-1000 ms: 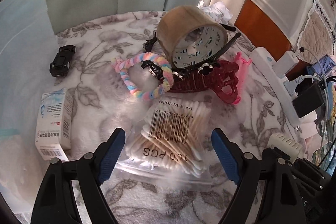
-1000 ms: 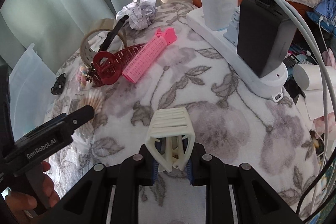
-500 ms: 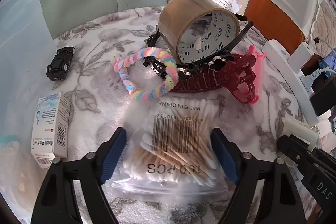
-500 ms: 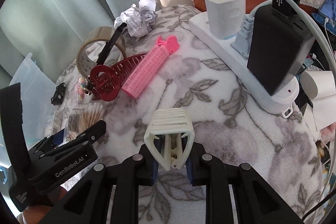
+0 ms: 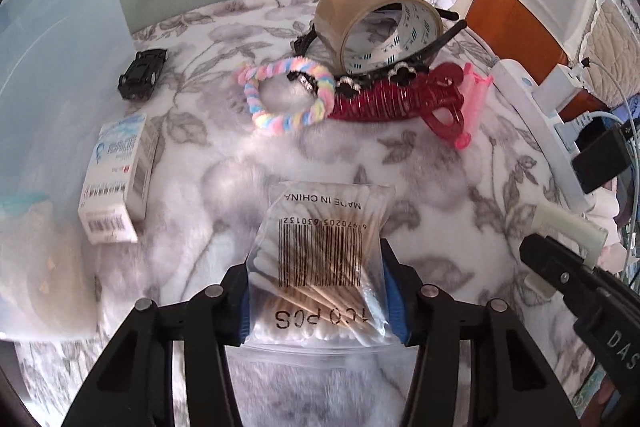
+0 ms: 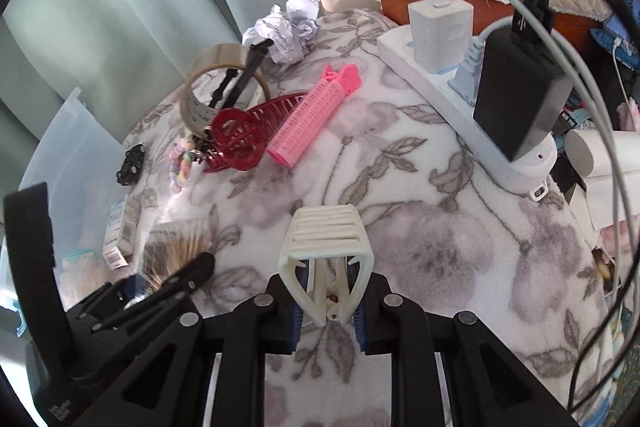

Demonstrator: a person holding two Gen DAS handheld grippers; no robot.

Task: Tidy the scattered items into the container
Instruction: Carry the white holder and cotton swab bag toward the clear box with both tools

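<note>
1. Left gripper (image 5: 322,301) has just been closing, and the blue pads now sit against both sides of the bag of cotton swabs (image 5: 320,259). The bag bulges between them, so it reads as clamped on the bag, which still lies on the floral blanket (image 5: 400,163).
2. Right gripper (image 6: 326,311) is pinched tight on a cream hair clip (image 6: 326,247), carried just above the blanket.
3. The container (image 5: 60,67) — a clear plastic bin — stands at the far left of the left wrist view, w/ a small white box (image 5: 116,179) just beside its wall and a black toy car (image 5: 142,74) further back.
4. To do this step well: the bag is slippery film over loose sticks, so the squeeze probably wants to be firm across the swab bundle itself, not only the film.
5. Lift straight up before swinging left — the box is near that route and could get knocked.
6. Likely best to release low inside the bin, so the bag doesn't catch on the rim.
7. Left on the blanket, well apart from the bin: tape roll (image 5: 380,19), pastel scrunchie (image 5: 286,95), red claw clip (image 5: 400,99), pink roller (image 6: 312,121), crumpled paper (image 6: 286,31).
</note>
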